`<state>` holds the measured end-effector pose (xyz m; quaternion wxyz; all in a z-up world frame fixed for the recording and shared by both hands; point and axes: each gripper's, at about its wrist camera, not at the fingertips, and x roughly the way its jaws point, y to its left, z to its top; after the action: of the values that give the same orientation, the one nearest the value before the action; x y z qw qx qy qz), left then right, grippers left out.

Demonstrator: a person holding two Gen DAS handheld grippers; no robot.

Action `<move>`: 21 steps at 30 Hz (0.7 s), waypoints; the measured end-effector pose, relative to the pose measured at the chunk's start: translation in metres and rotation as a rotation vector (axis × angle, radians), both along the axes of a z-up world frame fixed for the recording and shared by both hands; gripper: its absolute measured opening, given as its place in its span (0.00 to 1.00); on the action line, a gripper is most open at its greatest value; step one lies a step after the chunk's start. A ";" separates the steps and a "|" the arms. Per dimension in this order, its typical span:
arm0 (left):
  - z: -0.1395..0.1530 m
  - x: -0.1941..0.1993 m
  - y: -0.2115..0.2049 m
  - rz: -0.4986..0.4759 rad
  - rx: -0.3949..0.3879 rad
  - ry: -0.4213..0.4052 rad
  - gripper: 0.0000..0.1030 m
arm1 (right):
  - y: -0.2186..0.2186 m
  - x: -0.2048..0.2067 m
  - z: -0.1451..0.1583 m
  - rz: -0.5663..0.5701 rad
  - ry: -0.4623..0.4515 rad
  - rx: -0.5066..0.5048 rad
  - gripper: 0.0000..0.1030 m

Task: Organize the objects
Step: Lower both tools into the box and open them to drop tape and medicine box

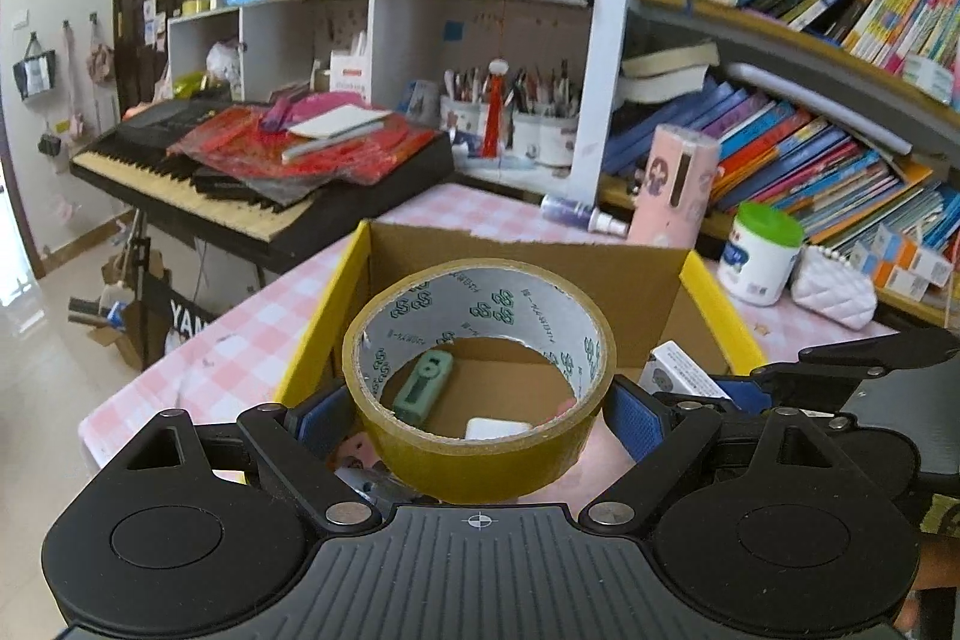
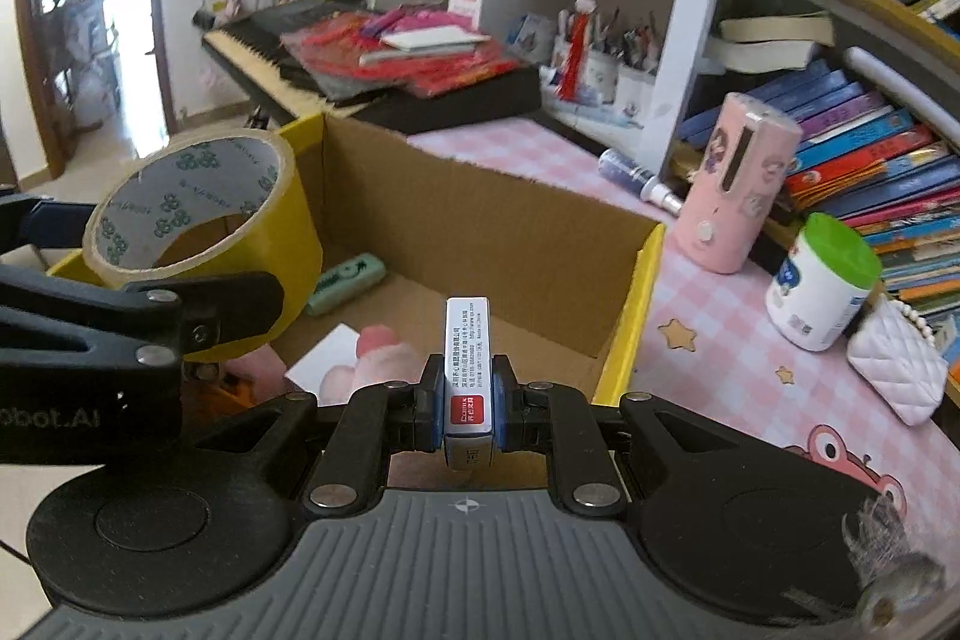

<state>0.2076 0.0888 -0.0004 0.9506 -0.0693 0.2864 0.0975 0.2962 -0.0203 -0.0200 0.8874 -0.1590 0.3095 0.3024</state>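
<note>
above the open cardboard box (image 1: 528,274) on the pink checked tablecloth (image 2: 720,340), you held both loads at once; the left gripper (image 1: 480,415) was clamped across the outside of the roll of yellow tape (image 1: 480,388), its blue pads (image 1: 630,421) pressing on opposite sides of the ring, jaws spread wide to span it; the right gripper (image 2: 468,394) was clamped on the small white box (image 2: 468,358), jaws nearly together, gripping its two narrow faces with the red label facing the camera.

the roll hung over the near left part of the carton, tilted so that its hollow core looked down at the floor of the carton; the small white box stood over the near right part, just inside the yellow rim (image 2: 630,316); neither load touched the carton.

handling, as judged: the roll looked light and stiff enough to take a squeeze across its diameter, but a hard squeeze could oval it; the glossy outer wrap was likely slippery, so the pads belonged at mid-height of the band; the small white box was probably thin card, light and easily dented; the grip low on its long sides was sound.

inside the carton lay a green oblong item (image 1: 423,385), a white card (image 2: 324,358) and something soft and pink (image 2: 384,358); you needed a bare patch for each release, since a drop onto these could leave the roll rolling.
</note>
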 end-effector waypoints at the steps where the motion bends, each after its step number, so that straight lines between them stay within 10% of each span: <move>1: -0.002 0.002 0.001 0.001 -0.003 0.008 0.87 | 0.001 0.003 -0.002 0.009 0.008 -0.008 0.14; 21: -0.022 0.027 0.007 0.015 -0.026 0.072 0.88 | 0.017 0.017 -0.012 0.140 0.006 -0.124 0.14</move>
<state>0.2350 0.0956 -0.0222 0.9380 -0.0803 0.3210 0.1032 0.3128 -0.0032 -0.0322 0.8517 -0.2339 0.3182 0.3443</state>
